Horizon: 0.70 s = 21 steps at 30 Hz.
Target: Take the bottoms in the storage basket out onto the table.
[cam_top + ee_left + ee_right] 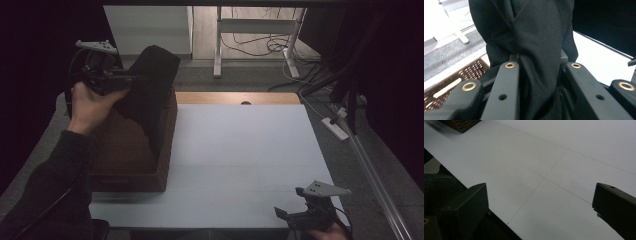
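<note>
A black cloth [152, 85] hangs bunched above a brown wicker basket [131, 150] at the table's left side. My left gripper [131, 78] is shut on the cloth's upper part, held up over the basket. In the left gripper view the dark fabric [536, 45] is pinched between the two black jaws, with the basket's weave [454, 82] below at the left. My right gripper [287, 214] rests low at the table's near right corner, open, nothing between its jaws. The right gripper view looks across the bare white table [549, 170] toward the basket's corner [460, 125].
The white table [240, 155] has a wooden strip along its far edge [235, 97]. Beyond it stand a white desk frame [255, 35] and loose cables [250, 47] on the floor. A power strip [336, 127] lies off the right edge.
</note>
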Each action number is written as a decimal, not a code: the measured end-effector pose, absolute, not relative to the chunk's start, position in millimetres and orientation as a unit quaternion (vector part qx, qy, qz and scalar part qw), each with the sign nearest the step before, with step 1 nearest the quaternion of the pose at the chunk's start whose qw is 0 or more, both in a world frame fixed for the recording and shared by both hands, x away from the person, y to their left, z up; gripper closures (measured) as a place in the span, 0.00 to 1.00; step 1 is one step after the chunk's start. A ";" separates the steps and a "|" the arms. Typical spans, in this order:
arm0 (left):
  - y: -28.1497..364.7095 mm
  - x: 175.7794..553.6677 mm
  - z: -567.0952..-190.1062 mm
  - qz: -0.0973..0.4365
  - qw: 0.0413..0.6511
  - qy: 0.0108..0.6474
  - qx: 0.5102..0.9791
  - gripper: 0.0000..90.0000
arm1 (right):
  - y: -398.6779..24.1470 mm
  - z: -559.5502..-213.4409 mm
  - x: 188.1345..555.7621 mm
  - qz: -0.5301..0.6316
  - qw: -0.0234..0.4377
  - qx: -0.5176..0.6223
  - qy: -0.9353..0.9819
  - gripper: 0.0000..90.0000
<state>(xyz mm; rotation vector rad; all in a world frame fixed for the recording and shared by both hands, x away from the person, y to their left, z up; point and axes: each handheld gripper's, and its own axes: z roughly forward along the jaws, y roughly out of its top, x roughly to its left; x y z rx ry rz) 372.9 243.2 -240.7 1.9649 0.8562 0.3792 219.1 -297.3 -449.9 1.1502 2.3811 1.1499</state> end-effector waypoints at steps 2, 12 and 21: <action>238.1 374.4 -236.7 0.155 0.467 0.345 0.799 0.83 | -297.3 -450.0 219.2 0.396 0.128 0.395 0.819 0.01; 213.6 383.5 -223.9 0.158 0.484 0.332 0.794 0.83 | -297.6 -450.0 219.2 0.397 0.128 0.396 0.818 0.01; 188.2 393.4 -221.7 0.154 0.495 0.318 0.794 0.83 | -297.8 -450.0 219.3 0.397 0.127 0.395 0.819 0.01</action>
